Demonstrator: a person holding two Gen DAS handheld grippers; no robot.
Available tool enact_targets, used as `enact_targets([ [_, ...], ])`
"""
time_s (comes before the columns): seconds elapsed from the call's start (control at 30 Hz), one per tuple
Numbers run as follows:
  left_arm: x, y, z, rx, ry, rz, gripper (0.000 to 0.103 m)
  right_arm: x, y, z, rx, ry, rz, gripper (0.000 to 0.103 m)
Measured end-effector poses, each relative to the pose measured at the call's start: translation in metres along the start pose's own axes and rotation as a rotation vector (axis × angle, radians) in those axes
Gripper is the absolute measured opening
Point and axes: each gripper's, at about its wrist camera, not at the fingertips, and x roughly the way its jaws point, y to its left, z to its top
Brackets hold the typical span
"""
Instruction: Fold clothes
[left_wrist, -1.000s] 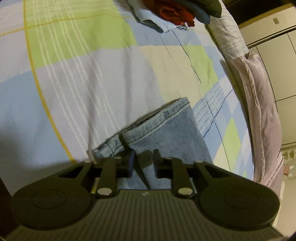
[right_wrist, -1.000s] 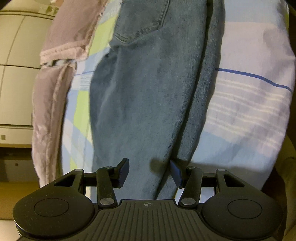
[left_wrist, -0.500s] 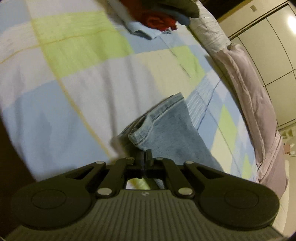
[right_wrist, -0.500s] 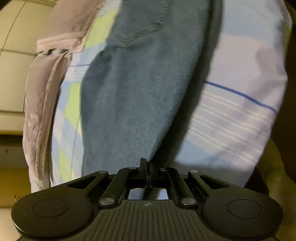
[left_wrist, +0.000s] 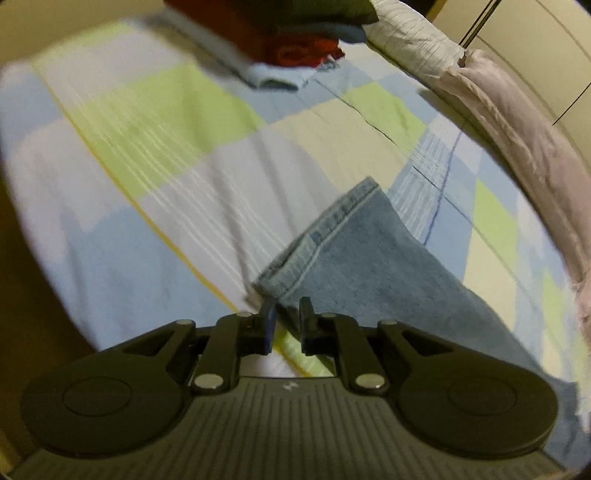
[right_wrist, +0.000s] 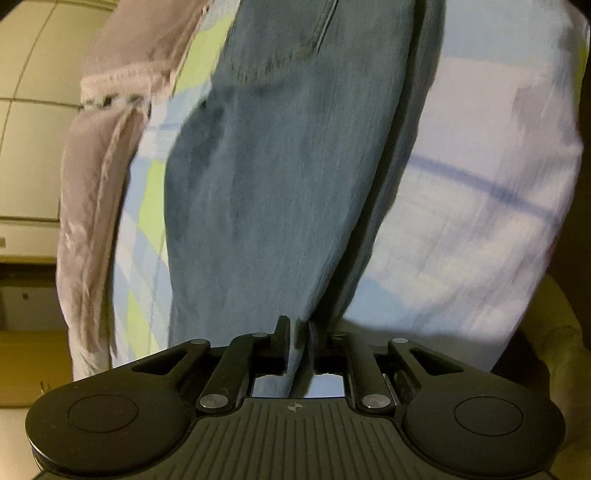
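Denim jeans (left_wrist: 369, 266) lie along the checked bedsheet (left_wrist: 177, 155). Their hem corner sits between the fingers of the left claw (left_wrist: 287, 314), whose jaws have just been opening slightly; whether the pads press it I cannot tell. At the jeans' other end, the right claw (right_wrist: 296, 332) is clenched on a denim fold, its jaws having just widened slightly. No readable writing shows on the jeans.
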Motion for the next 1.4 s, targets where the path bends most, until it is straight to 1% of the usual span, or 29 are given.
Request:
enact_targets([
  [0.07,-0.006,-0.013,-0.002,0.012,-0.005,0.003,0.008,-0.012,-0.010,0.014,0.033,-0.050,0.030,0.013],
  [0.1,-0.008,-0.021,-0.003,0.015,-0.004,-0.003,0.008,-0.016,-0.016,0.024,0.047,-0.074,0.028,0.013],
  [0.2,-0.007,-0.059,-0.015,0.046,0.008,-0.044,0.008,-0.032,-0.035,0.058,0.102,-0.147,0.035,0.013],
  [0.27,-0.003,-0.091,-0.031,0.063,0.031,-0.084,0.008,-0.041,-0.048,0.084,0.124,-0.192,0.050,0.013],
  [0.33,0.001,-0.123,-0.047,0.081,0.056,-0.126,0.008,-0.050,-0.059,0.108,0.125,-0.236,0.043,0.013],
  [0.47,0.012,-0.195,-0.089,0.153,0.141,-0.236,0.008,-0.066,-0.083,0.161,0.151,-0.310,0.069,0.013],
  [0.57,0.020,-0.243,-0.123,0.233,0.192,-0.278,0.008,-0.069,-0.097,0.195,0.166,-0.317,0.107,0.013],
  [0.6,0.023,-0.256,-0.134,0.256,0.206,-0.288,0.008,-0.068,-0.100,0.203,0.167,-0.306,0.118,0.013],
  [0.63,0.025,-0.267,-0.143,0.272,0.216,-0.295,0.008,-0.067,-0.101,0.211,0.152,-0.287,0.129,0.013],
  [0.67,0.028,-0.276,-0.151,0.283,0.228,-0.298,0.008,-0.069,-0.096,0.213,0.082,-0.284,0.113,0.010],
  [0.7,0.030,-0.284,-0.159,0.293,0.240,-0.300,0.008,-0.071,-0.090,0.215,0.012,-0.280,0.096,0.001],
  [0.73,0.033,-0.291,-0.166,0.305,0.248,-0.295,0.008,-0.073,-0.085,0.216,-0.055,-0.278,0.081,0.000],
  [0.8,0.039,-0.301,-0.181,0.329,0.260,-0.280,0.008,-0.085,-0.089,0.211,-0.079,-0.306,0.108,0.000],
  [0.83,0.042,-0.303,-0.187,0.341,0.265,-0.260,0.008,-0.090,-0.091,0.209,-0.091,-0.318,0.118,0.000],
  [0.9,0.046,-0.306,-0.195,0.361,0.264,-0.230,0.008,-0.077,-0.101,0.209,-0.085,-0.284,0.041,0.000],
  [0.93,0.046,-0.306,-0.196,0.367,0.258,-0.222,0.008,-0.071,-0.105,0.209,-0.082,-0.268,0.005,0.001],
  [0.97,0.045,-0.307,-0.197,0.375,0.255,-0.217,0.008,-0.070,-0.104,0.213,-0.097,-0.260,0.004,0.004],
  [1.0,0.044,-0.308,-0.197,0.383,0.253,-0.212,0.008,-0.071,-0.100,0.216,-0.127,-0.252,-0.019,0.017],
  [1.03,0.042,-0.308,-0.196,0.395,0.251,-0.204,0.008,-0.074,-0.093,0.218,-0.165,-0.246,-0.046,0.027],
  [1.07,0.040,-0.308,-0.195,0.409,0.248,-0.196,0.008,-0.081,-0.084,0.219,-0.212,-0.254,-0.076,0.027],
  [1.13,0.037,-0.314,-0.192,0.431,0.244,-0.188,0.008,-0.097,-0.065,0.216,-0.320,-0.304,-0.144,0.027],
  [1.2,0.032,-0.325,-0.189,0.458,0.239,-0.208,0.010,-0.118,-0.053,0.213,-0.400,-0.387,-0.267,0.028],
  [1.23,0.030,-0.333,-0.187,0.486,0.230,-0.223,0.013,-0.122,-0.045,0.219,-0.425,-0.407,-0.283,0.028],
  [1.3,0.027,-0.352,-0.183,0.551,0.211,-0.254,0.019,-0.123,-0.031,0.235,-0.472,-0.406,-0.246,0.028],
  [1.33,0.029,-0.362,-0.182,0.575,0.210,-0.274,0.022,-0.120,-0.022,0.246,-0.505,-0.381,-0.224,0.030],
  [1.37,0.030,-0.372,-0.181,0.597,0.210,-0.295,0.023,-0.113,-0.014,0.258,-0.539,-0.362,-0.209,0.034],
  [1.4,0.032,-0.382,-0.180,0.619,0.210,-0.316,0.023,-0.104,-0.006,0.270,-0.559,-0.337,-0.196,0.048],
])
